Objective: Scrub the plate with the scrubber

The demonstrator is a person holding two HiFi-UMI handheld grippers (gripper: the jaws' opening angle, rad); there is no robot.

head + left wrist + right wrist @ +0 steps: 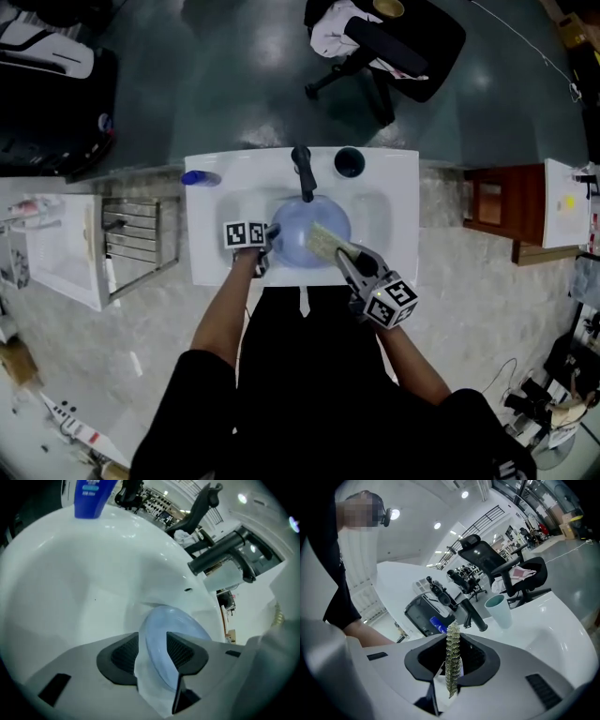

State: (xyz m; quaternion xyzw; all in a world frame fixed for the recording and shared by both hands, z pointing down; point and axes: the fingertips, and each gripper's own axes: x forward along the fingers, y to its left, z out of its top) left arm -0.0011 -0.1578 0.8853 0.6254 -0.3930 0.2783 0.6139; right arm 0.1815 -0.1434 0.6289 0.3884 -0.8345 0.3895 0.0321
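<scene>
In the white sink point(398, 246) a pale blue plate point(292, 234) sits below the tap point(302, 172), its left rim between the spread, unclamped jaws of the left gripper point(269, 242), while the right gripper point(343, 257) pinches the scrubber point(323, 242) over the plate's right side.

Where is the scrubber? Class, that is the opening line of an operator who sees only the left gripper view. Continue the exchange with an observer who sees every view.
Observer: The right hand-held gripper is shut on the scrubber, which stands edge-on between its pads.
Operator: Is it near the plate in my view?
Observer: In the head view it hangs over the right half of the plate. Whether they touch I cannot tell.
Operator: Anything else by the basin?
Observer: A pale green cup stands on the sink's back rim, right of the tap in the head view.
</scene>
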